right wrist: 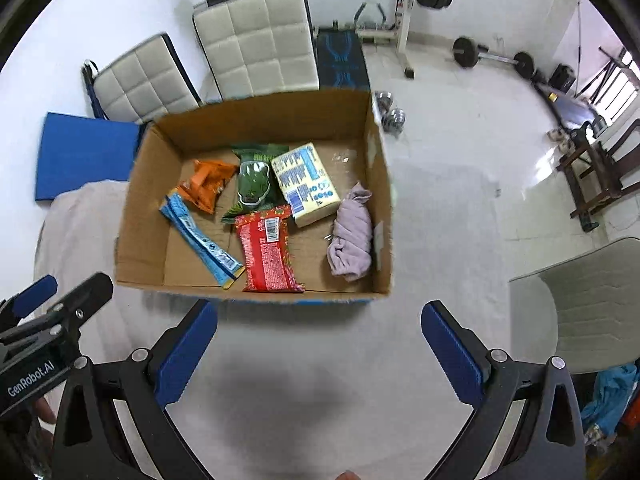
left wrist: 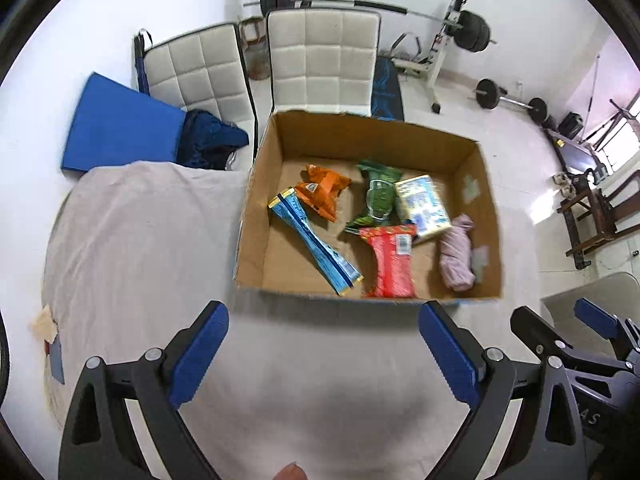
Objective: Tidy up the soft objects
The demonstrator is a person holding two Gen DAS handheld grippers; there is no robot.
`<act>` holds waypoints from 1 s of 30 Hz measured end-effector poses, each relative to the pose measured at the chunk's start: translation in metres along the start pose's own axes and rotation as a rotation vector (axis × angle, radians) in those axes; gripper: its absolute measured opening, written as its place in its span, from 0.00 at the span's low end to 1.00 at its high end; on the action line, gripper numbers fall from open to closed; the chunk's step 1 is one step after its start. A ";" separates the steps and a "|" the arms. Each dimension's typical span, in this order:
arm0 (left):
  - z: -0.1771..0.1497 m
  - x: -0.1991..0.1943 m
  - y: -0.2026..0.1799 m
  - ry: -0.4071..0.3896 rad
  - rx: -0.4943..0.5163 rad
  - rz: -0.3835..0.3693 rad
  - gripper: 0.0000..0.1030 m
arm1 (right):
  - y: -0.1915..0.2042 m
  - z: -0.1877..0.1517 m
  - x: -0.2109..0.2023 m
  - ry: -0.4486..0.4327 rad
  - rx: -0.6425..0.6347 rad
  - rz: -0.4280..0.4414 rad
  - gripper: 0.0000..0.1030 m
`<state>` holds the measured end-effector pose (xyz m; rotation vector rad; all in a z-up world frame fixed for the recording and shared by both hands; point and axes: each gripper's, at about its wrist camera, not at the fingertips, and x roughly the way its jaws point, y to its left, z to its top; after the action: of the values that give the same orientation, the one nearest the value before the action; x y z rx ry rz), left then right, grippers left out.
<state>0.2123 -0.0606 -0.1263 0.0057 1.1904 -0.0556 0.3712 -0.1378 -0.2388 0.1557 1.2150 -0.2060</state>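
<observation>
An open cardboard box (left wrist: 372, 136) (right wrist: 264, 116) stands on a cloth-covered table. Inside lie an orange packet (left wrist: 322, 192) (right wrist: 206, 186), a long blue packet (left wrist: 314, 246) (right wrist: 200, 236), a green packet (left wrist: 376, 196) (right wrist: 254, 184), a red packet (left wrist: 392, 262) (right wrist: 268, 256), a pale yellow-and-blue pack (left wrist: 426, 206) (right wrist: 306, 182) and a rolled pink cloth (left wrist: 458, 254) (right wrist: 352, 240). My left gripper (left wrist: 324, 344) is open and empty, just in front of the box. My right gripper (right wrist: 320, 344) is open and empty too, also in front of the box.
The table cloth (left wrist: 132, 248) stretches left of the box. Two white padded chairs (left wrist: 324, 56) stand behind the table, with a blue mat (left wrist: 120, 128) at the left. Weights and a barbell rack (left wrist: 452, 28) fill the far floor. A pale chair (right wrist: 592, 300) stands at the right.
</observation>
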 end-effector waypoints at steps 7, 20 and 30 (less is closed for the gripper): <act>-0.036 -0.087 -0.004 -0.084 -0.004 -0.033 0.95 | -0.009 -0.040 -0.091 -0.097 0.002 0.032 1.00; -0.073 -0.190 -0.012 -0.219 0.012 -0.023 0.95 | -0.020 -0.106 -0.241 -0.223 -0.010 0.074 1.00; -0.090 -0.210 -0.021 -0.248 0.041 0.002 0.95 | -0.024 -0.132 -0.289 -0.253 -0.034 0.056 1.00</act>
<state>0.0501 -0.0705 0.0362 0.0348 0.9415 -0.0768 0.1486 -0.1092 -0.0128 0.1295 0.9609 -0.1510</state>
